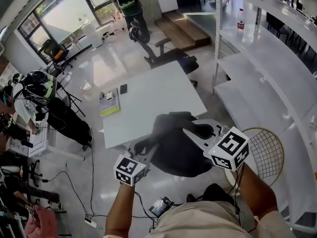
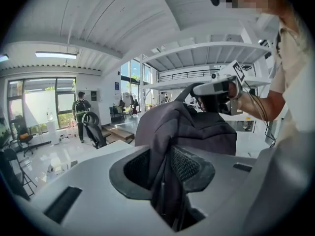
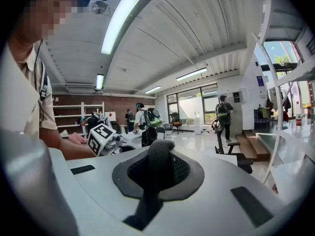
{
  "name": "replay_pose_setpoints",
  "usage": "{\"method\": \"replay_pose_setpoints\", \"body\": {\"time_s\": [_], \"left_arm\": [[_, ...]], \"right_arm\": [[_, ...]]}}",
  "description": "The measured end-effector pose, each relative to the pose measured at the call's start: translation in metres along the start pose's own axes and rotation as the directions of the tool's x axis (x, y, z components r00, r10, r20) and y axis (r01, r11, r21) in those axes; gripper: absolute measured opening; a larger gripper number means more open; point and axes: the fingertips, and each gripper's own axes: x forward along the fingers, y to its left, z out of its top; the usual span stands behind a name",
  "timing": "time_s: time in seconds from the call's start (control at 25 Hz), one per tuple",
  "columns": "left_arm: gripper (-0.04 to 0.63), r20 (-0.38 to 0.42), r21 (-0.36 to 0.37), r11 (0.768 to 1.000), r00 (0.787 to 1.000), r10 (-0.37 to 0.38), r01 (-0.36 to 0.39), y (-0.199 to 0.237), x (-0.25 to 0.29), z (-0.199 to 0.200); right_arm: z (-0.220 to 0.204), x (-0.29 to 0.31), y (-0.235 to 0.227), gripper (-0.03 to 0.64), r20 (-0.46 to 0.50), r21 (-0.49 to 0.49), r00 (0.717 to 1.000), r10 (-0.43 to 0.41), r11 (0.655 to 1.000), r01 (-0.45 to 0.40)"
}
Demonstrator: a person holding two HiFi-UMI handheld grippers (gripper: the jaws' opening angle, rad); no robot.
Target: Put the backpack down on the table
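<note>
A dark grey backpack [image 1: 176, 145] hangs in the air between my two grippers, over the near edge of the white table [image 1: 148, 95]. My left gripper [image 1: 147, 150] is shut on a fold of the backpack's side fabric [image 2: 162, 146], which fills the gap between its jaws. My right gripper [image 1: 197, 131] is shut on a dark mesh strap [image 3: 158, 161] at the bag's top. In the left gripper view the backpack [image 2: 197, 132] bulges ahead, with the right gripper [image 2: 221, 88] holding it from above. In the right gripper view the left gripper's marker cube [image 3: 102, 138] shows at the left.
A green-and-white booklet [image 1: 109, 103] and a small black device [image 1: 123, 89] lie at the table's far left. A black office chair [image 1: 171, 57] stands beyond the table. White shelving [image 1: 257, 68] runs along the right, with a round wire basket [image 1: 266, 151] by it. People stand at the left and far back.
</note>
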Motion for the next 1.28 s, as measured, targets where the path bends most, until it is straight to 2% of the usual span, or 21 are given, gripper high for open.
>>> {"method": "replay_pose_setpoints", "body": {"time_s": [0.32,0.52,0.64,0.76,1.0,1.12,1.28], "left_arm": [[0.118,-0.033,-0.042,0.993,0.993,0.113,-0.114,0.098,0.006,-0.007],[0.12,-0.051,-0.073,0.986,0.987,0.149,-0.153,0.161,0.034,-0.013],[0.12,-0.042,-0.082,0.986,0.988,0.146,-0.149,0.197,0.062,-0.006],[0.121,-0.036,-0.107,0.984,0.99,0.138,-0.141,0.227,0.093,-0.003],[0.132,-0.008,-0.131,0.978,0.987,0.162,-0.162,0.277,0.158,-0.004],[0.138,-0.007,-0.131,0.979,0.988,0.154,-0.153,0.293,0.19,-0.004],[0.144,-0.029,-0.153,0.98,0.992,0.126,-0.129,0.31,0.233,-0.002]], "right_arm": [[0.019,0.103,-0.037,0.035,-0.013,0.0,0.993,0.114,0.993,-0.114],[0.019,0.169,-0.084,0.035,-0.039,0.018,0.984,0.171,0.985,-0.171],[0.023,0.204,-0.13,0.035,-0.051,0.032,0.985,0.167,0.986,-0.166],[0.016,0.238,-0.177,0.033,-0.083,0.012,0.989,0.126,0.992,-0.126],[-0.018,0.291,-0.269,0.032,-0.165,-0.11,0.985,-0.04,0.994,0.022],[-0.041,0.307,-0.309,0.034,-0.233,-0.171,0.965,-0.121,0.982,0.081],[-0.074,0.321,-0.355,0.035,-0.323,-0.267,0.922,-0.215,0.955,0.13]]}}
